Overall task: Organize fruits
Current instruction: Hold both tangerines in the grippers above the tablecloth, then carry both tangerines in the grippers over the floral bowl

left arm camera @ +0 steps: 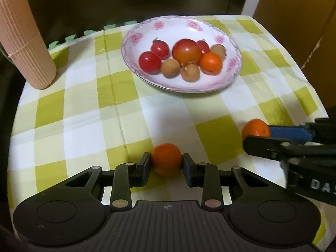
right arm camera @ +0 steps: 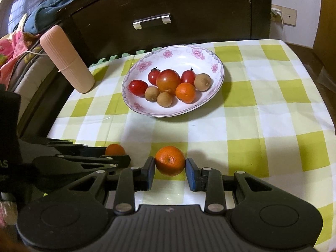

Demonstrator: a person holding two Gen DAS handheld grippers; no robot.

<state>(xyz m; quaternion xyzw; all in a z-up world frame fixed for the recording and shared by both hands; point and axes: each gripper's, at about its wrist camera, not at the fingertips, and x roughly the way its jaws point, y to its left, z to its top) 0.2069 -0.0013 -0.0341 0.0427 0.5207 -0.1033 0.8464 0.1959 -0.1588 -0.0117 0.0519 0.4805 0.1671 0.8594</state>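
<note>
a dark cabinet [right arm camera: 168, 6] backs the checked worktop [right arm camera: 262, 109]. the flowered plate [right arm camera: 178, 52], set toward the back, already holds fruit. left gripper [left arm camera: 166, 163] pinches one orange [left arm camera: 166, 161]; right gripper [right arm camera: 170, 167] brackets another orange [right arm camera: 170, 160], pads touching or nearly. likely best: squeeze gently, lift straight, lower each into a bare patch, one at a time.

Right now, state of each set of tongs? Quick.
Left tongs: closed on an orange fruit, pads touching both its sides.
Right tongs: closed on a mandarin, pads against both its sides.
</note>
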